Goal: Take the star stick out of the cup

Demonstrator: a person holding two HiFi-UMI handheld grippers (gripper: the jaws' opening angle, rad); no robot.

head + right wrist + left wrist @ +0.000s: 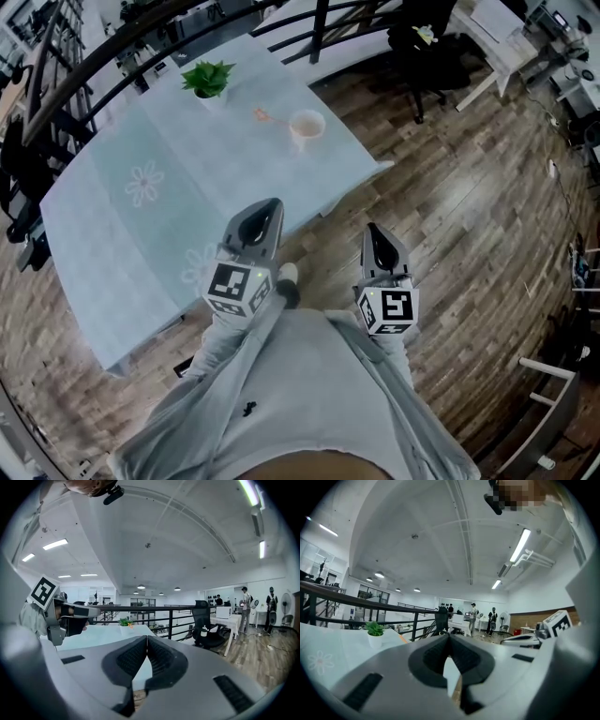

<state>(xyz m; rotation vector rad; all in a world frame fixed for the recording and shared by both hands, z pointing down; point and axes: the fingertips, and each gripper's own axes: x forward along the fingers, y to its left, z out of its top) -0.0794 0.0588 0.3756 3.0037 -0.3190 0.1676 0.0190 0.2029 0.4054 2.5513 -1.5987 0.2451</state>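
Note:
A pale pink cup [307, 125] stands on the far part of the table [141, 234], which has a light blue cloth. The thin orange star stick [266, 116] leans out of the cup to the left. Both grippers hang over the floor just off the table's near edge, well short of the cup. My left gripper [272, 202] is shut with nothing in it, its pads meeting in the left gripper view [449, 635]. My right gripper [373, 228] is shut and empty too, its jaws closed tip to tip [146, 637]. The cup is hidden in both gripper views.
A small potted plant [208, 80] in a white pot stands left of the cup. A dark railing [141, 37] runs behind the table. A black office chair [427, 47] sits on the wooden floor [469, 216] at the right. Several people stand far off [473, 616].

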